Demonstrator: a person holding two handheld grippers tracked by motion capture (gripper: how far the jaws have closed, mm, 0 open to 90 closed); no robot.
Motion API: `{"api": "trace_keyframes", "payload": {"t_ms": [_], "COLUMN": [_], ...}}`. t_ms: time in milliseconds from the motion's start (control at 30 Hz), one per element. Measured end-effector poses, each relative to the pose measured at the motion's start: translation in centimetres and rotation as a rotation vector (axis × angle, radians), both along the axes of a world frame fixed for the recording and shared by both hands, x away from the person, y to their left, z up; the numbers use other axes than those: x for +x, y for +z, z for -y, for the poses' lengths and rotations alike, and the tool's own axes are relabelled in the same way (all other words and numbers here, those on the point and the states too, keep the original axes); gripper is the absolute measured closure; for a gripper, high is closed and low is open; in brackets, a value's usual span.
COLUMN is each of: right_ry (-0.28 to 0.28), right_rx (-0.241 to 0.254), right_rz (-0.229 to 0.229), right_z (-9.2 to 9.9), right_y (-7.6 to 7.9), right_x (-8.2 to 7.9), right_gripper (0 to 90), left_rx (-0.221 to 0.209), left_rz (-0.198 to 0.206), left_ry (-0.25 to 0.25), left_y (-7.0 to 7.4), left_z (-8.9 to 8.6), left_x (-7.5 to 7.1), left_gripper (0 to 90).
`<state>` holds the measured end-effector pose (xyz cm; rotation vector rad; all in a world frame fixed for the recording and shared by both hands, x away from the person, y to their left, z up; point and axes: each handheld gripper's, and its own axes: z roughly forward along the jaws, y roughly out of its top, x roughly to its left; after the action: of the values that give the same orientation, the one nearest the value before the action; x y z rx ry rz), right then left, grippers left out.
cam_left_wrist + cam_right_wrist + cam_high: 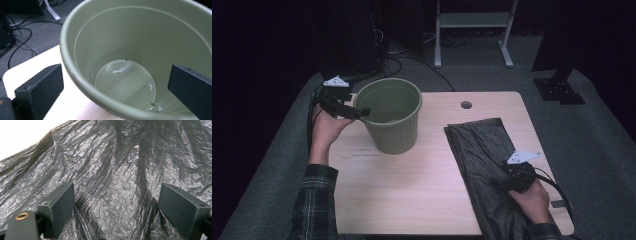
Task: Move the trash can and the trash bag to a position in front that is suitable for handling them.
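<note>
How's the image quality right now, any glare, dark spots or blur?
High view: dim, floor nearly black. Left gripper view: bright; small glare on the bucket bottom; near fingers soft. Right gripper view: the bag glints; table corner blown white.

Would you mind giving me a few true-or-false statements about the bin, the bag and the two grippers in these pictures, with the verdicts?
1. The bin stands upright on the table. True.
2. The bin holds crumpled paper. False: the left gripper view shows its inside bare down to the bottom.
3. The left gripper has its jaws apart, one inside the bin's rim and one outside. True.
4. The bag already lines the bin. False: it lies flat on the table, apart from the bin.
5. The right gripper is shut on the bag. False: its jaws stand wide apart over the plastic.
</note>
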<state>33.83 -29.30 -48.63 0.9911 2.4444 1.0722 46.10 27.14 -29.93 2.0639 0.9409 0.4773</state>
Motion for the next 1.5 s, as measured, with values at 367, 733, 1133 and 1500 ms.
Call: {"api": "trace_keyframes", "payload": {"t_ms": [367,733,1133,1500], "right_ry": [0.001,0.001,0.001,0.000], "right_rx": [0.000,0.000,0.000,0.001], "right_rz": [0.000,0.000,0.002,-0.001], "right_z": [0.0,0.0,0.0,0.0], "right_y": [0.0,0.0,0.0,0.0], "right_x": [0.0,0.0,0.0,0.0], "right_gripper": [12.3,12.3,12.3,12.3], "left_rx": [0.004,-0.029,-0.053,-0.047], "left_rz": [-0.055,-0.067,-0.061,-0.069], "left_ry": [-0.009,-0.026,-0.080,-0.159], "left_y": [-1.2,-1.5,-1.8,-1.9], "left_z": [0.0,0.4,1.9,4.0], "left_x": [0.7,-0.6,-3.8,-6.9], "left_gripper": [0.0,0.0,0.0,0.0]}}
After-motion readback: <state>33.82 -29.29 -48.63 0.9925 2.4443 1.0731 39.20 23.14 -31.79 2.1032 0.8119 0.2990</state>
